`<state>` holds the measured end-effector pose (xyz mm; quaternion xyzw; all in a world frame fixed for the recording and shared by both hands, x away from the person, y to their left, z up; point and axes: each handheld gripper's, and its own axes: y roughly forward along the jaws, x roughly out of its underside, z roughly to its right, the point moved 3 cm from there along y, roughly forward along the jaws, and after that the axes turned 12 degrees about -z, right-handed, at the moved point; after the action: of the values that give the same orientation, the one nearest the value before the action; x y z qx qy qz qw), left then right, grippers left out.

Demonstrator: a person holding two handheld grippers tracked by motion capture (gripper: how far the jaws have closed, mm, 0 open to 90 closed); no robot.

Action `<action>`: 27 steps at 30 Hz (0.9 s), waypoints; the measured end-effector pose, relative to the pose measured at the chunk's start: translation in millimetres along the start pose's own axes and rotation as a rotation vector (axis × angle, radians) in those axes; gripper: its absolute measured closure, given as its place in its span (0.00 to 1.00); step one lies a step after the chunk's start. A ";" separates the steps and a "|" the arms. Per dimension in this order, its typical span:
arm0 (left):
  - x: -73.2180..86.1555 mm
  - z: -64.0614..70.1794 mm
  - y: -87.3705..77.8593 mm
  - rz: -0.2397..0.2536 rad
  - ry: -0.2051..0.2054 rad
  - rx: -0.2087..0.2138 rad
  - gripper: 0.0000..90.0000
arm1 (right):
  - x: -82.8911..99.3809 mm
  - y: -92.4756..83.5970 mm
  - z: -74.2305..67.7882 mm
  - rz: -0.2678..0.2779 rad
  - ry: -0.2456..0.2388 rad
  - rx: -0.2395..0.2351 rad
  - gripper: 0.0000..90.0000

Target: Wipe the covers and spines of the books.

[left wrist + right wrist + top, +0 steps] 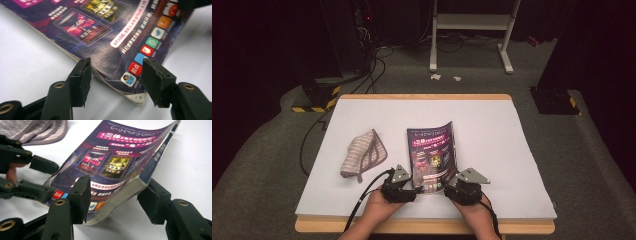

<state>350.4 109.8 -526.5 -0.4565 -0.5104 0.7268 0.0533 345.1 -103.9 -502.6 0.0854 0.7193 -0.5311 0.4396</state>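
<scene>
1. I'm starting to lift the near end of the magazine (434, 156), which lies mid-worktop (502, 150), right of a striped cloth pouch (364, 154).
2. My left tool (113, 78) stands partly open astride the near left corner, pads clear of it.
3. My right tool (113, 200) is partly open around the raised near right corner; I cannot tell whether its pads press yet.
4. Next: close both tools evenly, then raise together.
5. The magazine's long axis runs away from me, leaning slightly right, spine on the right, back cover up.
</scene>
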 end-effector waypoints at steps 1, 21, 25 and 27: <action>-0.9 2.3 0.8 0.001 0.012 -0.003 0.46 | -0.3 -0.4 1.8 0.002 0.005 -0.001 0.50; 2.6 -15.4 -17.7 0.041 -0.017 -0.036 0.43 | 0.6 0.7 24.7 0.013 0.056 0.049 0.75; 5.8 -29.3 -26.5 0.059 -0.046 -0.062 0.43 | -0.5 0.5 31.7 0.028 0.079 0.059 0.81; 7.4 -33.7 -27.7 0.063 -0.056 -0.070 0.43 | -1.8 -0.4 35.0 0.043 0.090 0.061 0.84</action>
<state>359.6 150.3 -511.2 -0.4533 -0.5223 0.7223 -0.0001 364.9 -132.8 -502.7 0.1378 0.7198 -0.5389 0.4153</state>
